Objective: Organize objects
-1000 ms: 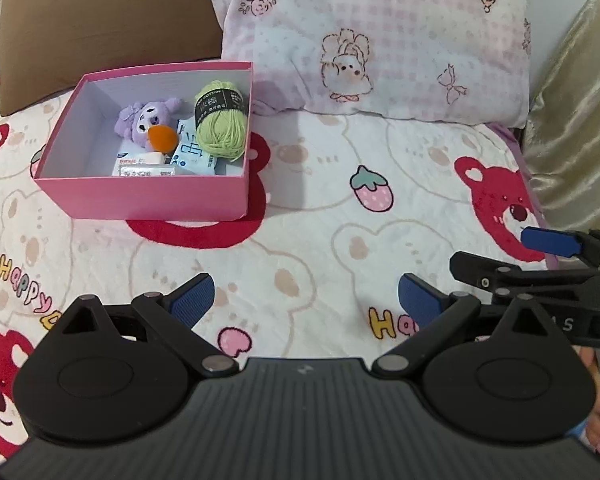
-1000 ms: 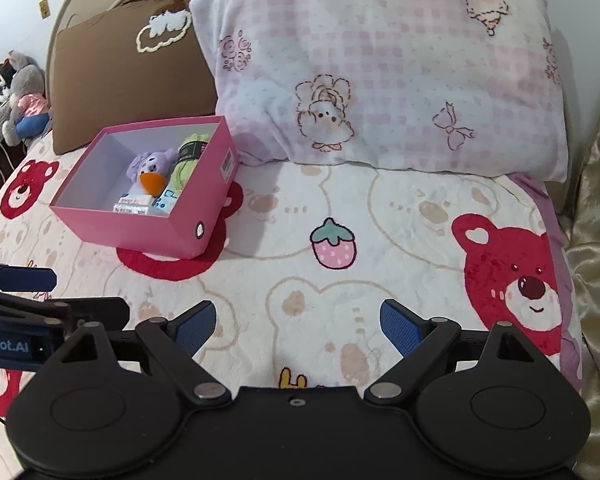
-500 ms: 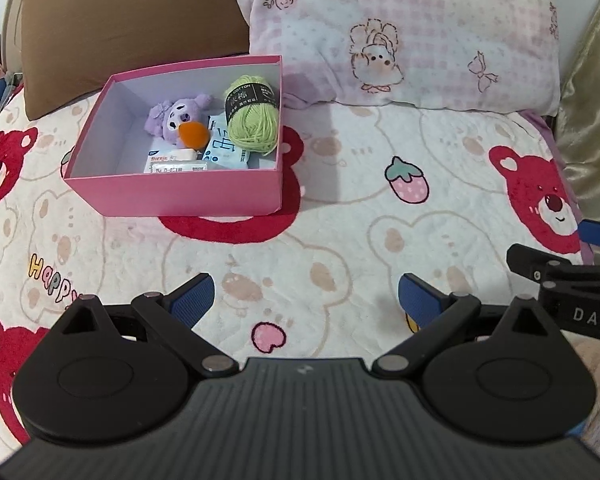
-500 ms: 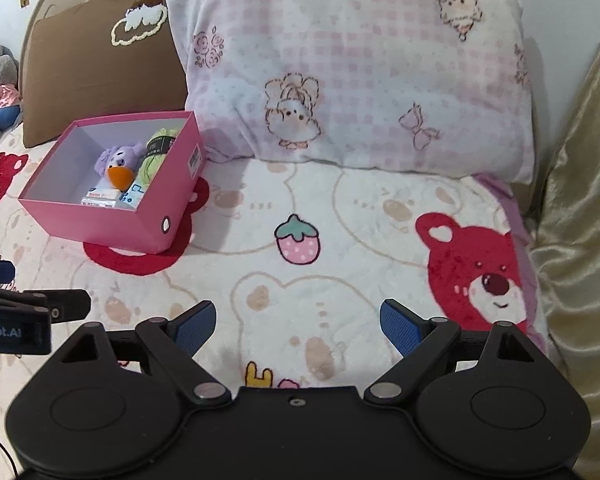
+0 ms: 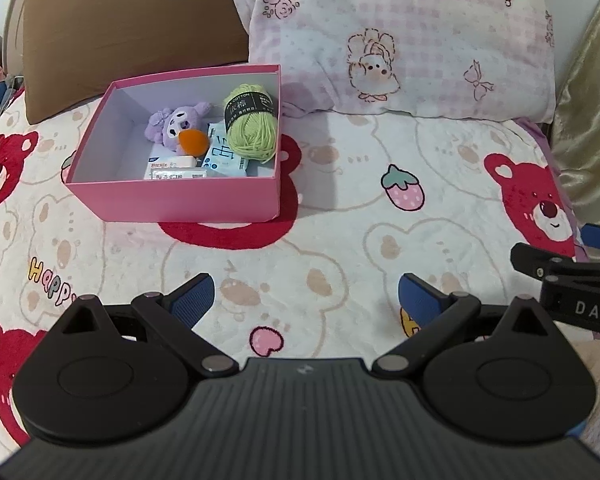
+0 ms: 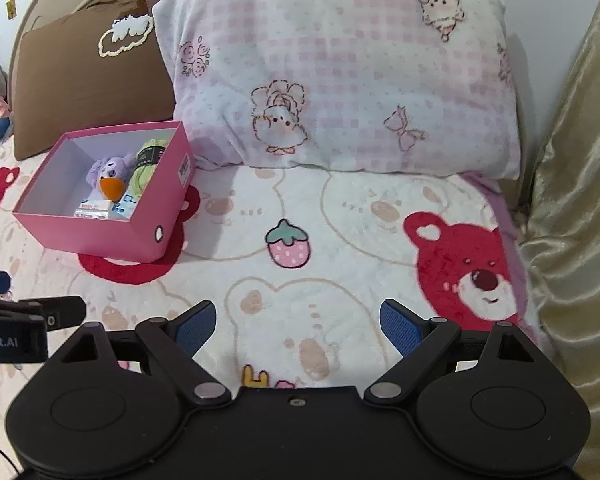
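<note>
Yarn lies in your pink box's right rear corner, long axis running front to back, its black label toward the pillow. Beside it sit the purple plush and flat packets. Your left gripper and right gripper both hover spread wide, empty, above the blanket.
</note>
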Tool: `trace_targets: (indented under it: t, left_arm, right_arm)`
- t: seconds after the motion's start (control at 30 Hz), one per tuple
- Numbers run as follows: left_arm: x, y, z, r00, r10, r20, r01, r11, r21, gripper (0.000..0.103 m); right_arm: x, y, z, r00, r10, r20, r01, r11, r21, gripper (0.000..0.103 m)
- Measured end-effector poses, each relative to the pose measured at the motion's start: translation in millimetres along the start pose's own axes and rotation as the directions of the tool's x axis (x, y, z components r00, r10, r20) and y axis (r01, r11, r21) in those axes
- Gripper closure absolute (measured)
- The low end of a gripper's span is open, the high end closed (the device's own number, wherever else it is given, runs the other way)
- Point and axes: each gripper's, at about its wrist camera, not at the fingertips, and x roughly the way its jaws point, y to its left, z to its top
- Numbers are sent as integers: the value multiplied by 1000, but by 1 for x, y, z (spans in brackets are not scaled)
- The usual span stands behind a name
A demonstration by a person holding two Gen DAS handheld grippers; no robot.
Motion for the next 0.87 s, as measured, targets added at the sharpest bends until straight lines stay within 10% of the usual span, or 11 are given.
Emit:
trace_targets:
  t: [0.87]
  left_arm:
    - [-2,3,-3,1000,4,-28,-5,1000,-22,3]
  right_arm:
    - [-1,-4,-3,1000,31,-1,-31,998,58,11]
